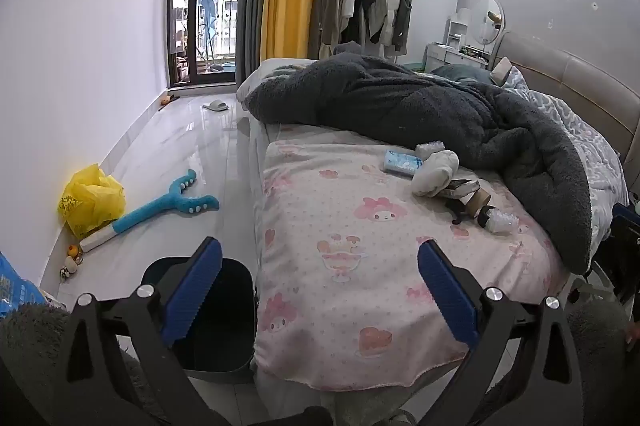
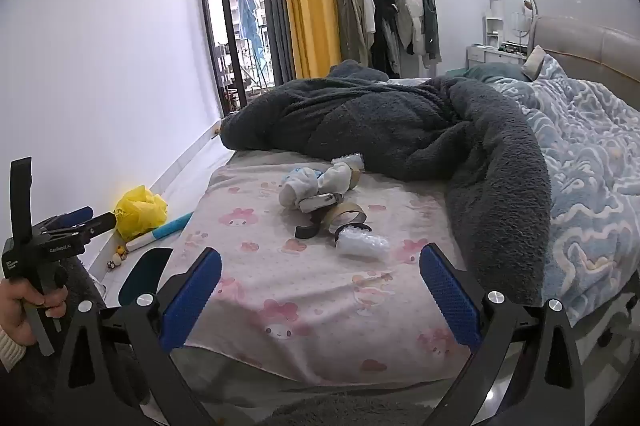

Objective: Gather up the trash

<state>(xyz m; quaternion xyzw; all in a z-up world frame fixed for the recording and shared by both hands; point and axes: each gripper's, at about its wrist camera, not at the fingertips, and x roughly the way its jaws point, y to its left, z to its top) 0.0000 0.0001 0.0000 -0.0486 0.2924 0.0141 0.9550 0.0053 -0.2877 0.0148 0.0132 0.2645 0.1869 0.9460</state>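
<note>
A heap of trash lies on the pink cartoon-print sheet: a blue tissue pack, a white crumpled sock, a cardboard tape roll, bubble wrap and a black strap. My left gripper hovers open over the bed's near end, well short of the heap. My right gripper is open too, with nothing between its blue pads. A black bin stands on the floor against the bed's left side. The right wrist view shows a hand holding the left gripper.
A dark grey fleece blanket is bunched just behind the trash, and a blue patterned duvet lies to the right. On the floor at left lie a yellow plastic bag, a blue long-handled toy and a slipper. A clothes rack stands at the back.
</note>
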